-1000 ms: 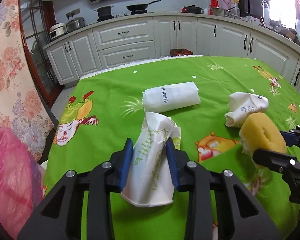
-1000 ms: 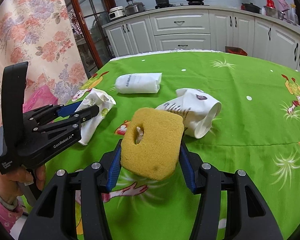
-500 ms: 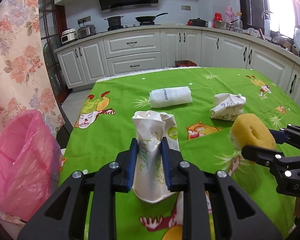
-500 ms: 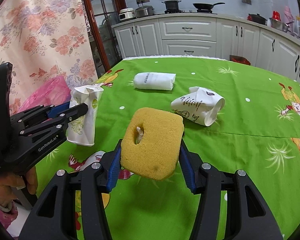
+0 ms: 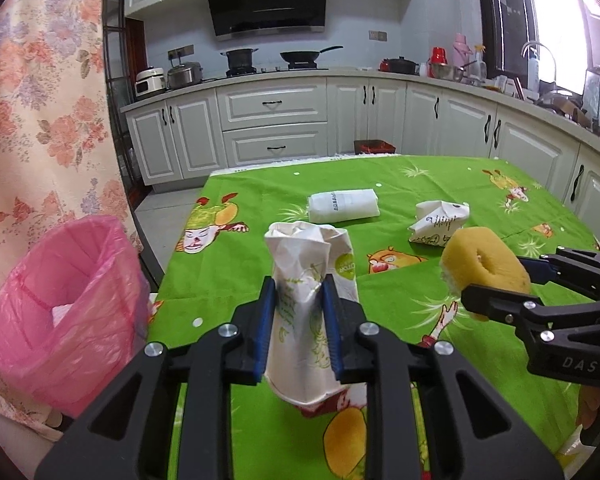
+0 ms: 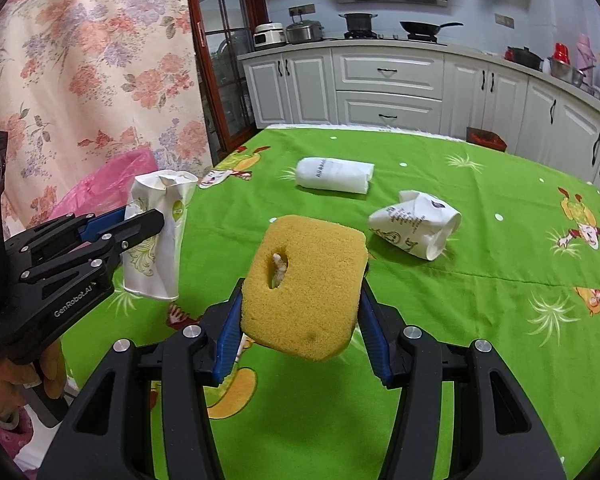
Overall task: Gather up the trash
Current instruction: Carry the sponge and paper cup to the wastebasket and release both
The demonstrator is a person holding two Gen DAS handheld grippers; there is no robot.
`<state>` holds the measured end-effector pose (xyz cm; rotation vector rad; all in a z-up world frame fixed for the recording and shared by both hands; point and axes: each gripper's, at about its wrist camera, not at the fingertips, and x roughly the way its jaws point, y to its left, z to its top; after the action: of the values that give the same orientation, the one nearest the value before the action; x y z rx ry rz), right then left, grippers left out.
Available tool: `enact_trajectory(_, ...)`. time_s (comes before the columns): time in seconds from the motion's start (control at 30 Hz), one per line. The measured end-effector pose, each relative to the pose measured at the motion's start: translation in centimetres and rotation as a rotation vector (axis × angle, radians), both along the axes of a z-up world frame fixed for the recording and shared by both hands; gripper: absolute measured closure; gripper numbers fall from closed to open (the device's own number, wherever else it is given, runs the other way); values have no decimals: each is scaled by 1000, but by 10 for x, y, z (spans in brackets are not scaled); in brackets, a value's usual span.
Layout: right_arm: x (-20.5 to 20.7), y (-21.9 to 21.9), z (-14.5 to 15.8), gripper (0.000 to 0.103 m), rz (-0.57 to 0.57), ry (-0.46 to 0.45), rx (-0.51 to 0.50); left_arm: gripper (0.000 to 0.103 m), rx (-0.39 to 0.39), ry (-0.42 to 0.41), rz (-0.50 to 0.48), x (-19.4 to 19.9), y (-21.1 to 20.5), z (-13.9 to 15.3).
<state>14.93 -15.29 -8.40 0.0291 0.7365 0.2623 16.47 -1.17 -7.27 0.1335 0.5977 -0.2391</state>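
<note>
My left gripper [image 5: 299, 292] is shut on a crumpled white paper cup [image 5: 310, 300] with green print, held upright above the green tablecloth [image 5: 440, 184]. The same cup [image 6: 156, 240] shows at the left of the right wrist view, pinched by the left gripper [image 6: 140, 220]. My right gripper [image 6: 300, 284] is shut on a yellow sponge [image 6: 304, 288] with a hole in it; this sponge [image 5: 484, 268] hangs at the right of the left wrist view. A pink-lined trash bin [image 5: 64, 312] stands left of the table, partly hidden behind the left gripper in the right wrist view.
A rolled white paper packet [image 5: 343, 206] and a crushed printed paper cup [image 5: 438, 224] lie on the cloth further back. White kitchen cabinets [image 5: 274, 120] run behind the table. A floral curtain [image 5: 40, 100] hangs at the left. A hand [image 6: 24, 376] grips the left tool's handle.
Both grippers have lifted and drawn back from the table with the cup and the sponge. The left jaws have squeezed the cup tighter, and the pink bin has come fuller into view.
</note>
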Motion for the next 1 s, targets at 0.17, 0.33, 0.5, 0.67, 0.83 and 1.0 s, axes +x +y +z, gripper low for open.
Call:
enact_trajectory(0.17,-3,13,10,52,29,-21,-5,80,-16,-28,26,-14,16,13)
enact_trajectory(0.33,-1,32,22,52,68,-44,-14,80,-37,-69,63,-26,38,30)
enact_trajectory(0.5,4,54,30,52,114,-63,-29,80,-45,-111,103,-35,59,44)
enact_trajectory(0.67,12,83,42,52,180,-90,-42,80,-57,-142,160,-42,85,56)
enact_trajectory(0.83,25,113,54,52,249,-108,-27,80,-72,-158,229,-43,118,65)
enact_trajectory(1.0,43,142,65,52,302,-125,-5,80,-66,-170,305,-43,153,72)
